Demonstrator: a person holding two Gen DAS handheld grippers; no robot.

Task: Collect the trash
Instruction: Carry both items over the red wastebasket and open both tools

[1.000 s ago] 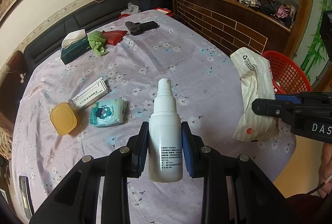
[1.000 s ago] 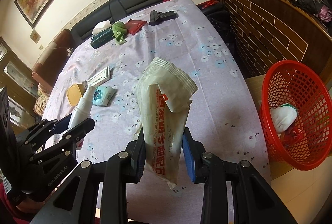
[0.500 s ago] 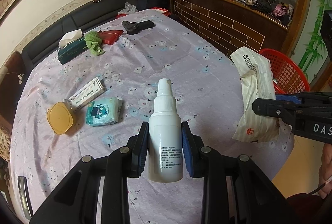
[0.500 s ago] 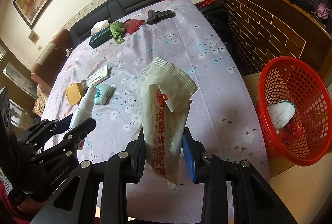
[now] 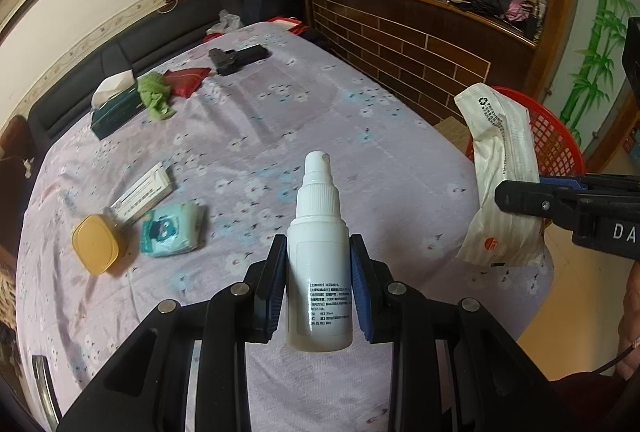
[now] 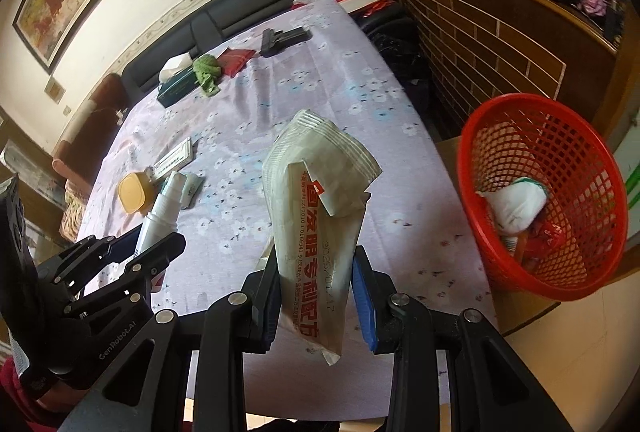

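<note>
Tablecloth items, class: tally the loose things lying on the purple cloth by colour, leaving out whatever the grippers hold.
Green: 3, tissue box, rag, wipes pack
Red: 1, pouch
Black: 1, toy pistol
White: 1, carton
Yellow: 1, lid
Total: 7

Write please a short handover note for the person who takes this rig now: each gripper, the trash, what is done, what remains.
Left gripper: shut on white plastic spray bottle, above the table.
Right gripper: shut on crumpled beige paper packet, near the table's edge.
Red mesh plastic basket stands off the table's right; it already holds a white wad and red scraps.
Left: drop both in. Green wipes pack, yellow lid and white box lie on the table.
</note>
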